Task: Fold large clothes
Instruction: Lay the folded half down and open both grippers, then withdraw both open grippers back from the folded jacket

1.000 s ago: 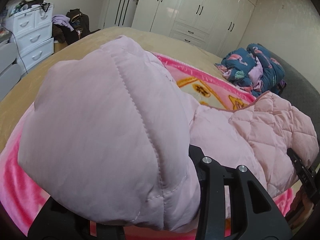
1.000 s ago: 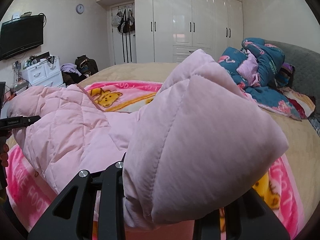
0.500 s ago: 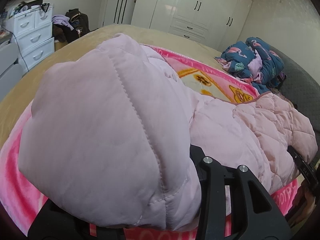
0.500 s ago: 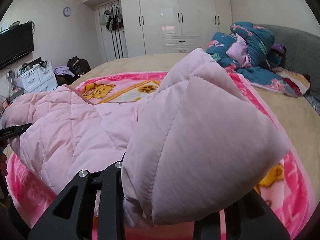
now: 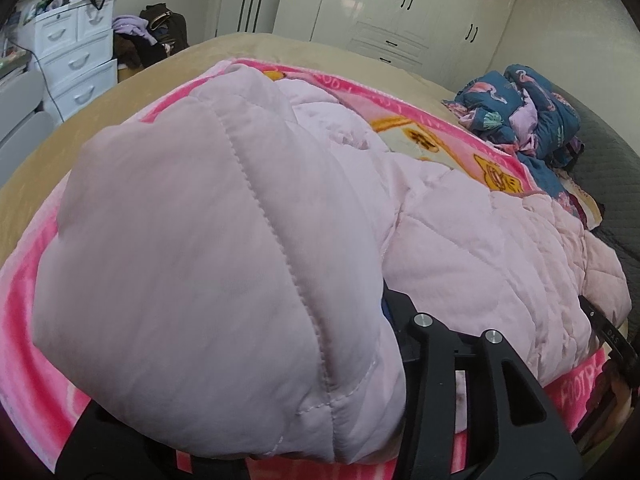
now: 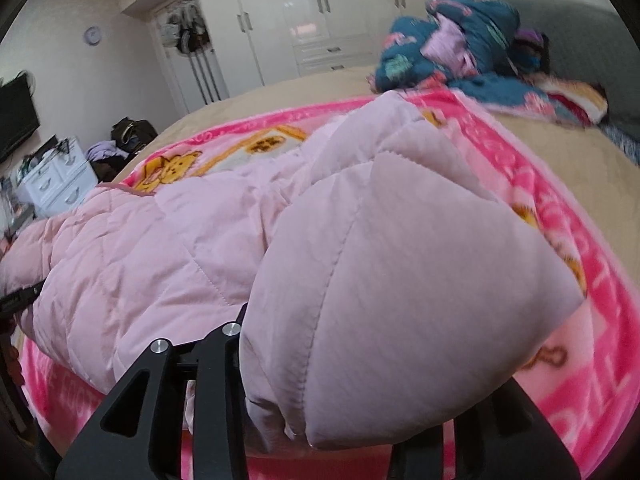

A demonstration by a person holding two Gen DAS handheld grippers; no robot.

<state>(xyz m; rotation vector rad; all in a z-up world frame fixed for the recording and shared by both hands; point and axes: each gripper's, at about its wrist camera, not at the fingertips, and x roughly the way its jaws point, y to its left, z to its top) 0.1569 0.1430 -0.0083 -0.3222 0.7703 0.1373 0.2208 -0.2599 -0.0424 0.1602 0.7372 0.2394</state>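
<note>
Bed's pink blanket (image 5: 24,280) carries the coat (image 5: 460,248); both grippers (image 5: 256,436) (image 6: 344,424), jaws just easing apart around coat corners, grip unclear — lay the fold flat, corners level, then release.

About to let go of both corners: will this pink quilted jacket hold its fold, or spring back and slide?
The pink quilted jacket looks puffy, so the fold will probably loft up some rather than lie flat. Its shell seems smooth, but the fleecy pink blanket beneath should limit sliding. It drapes limply between the left claw and right claw, so expect sagging, not stiffness.
</note>
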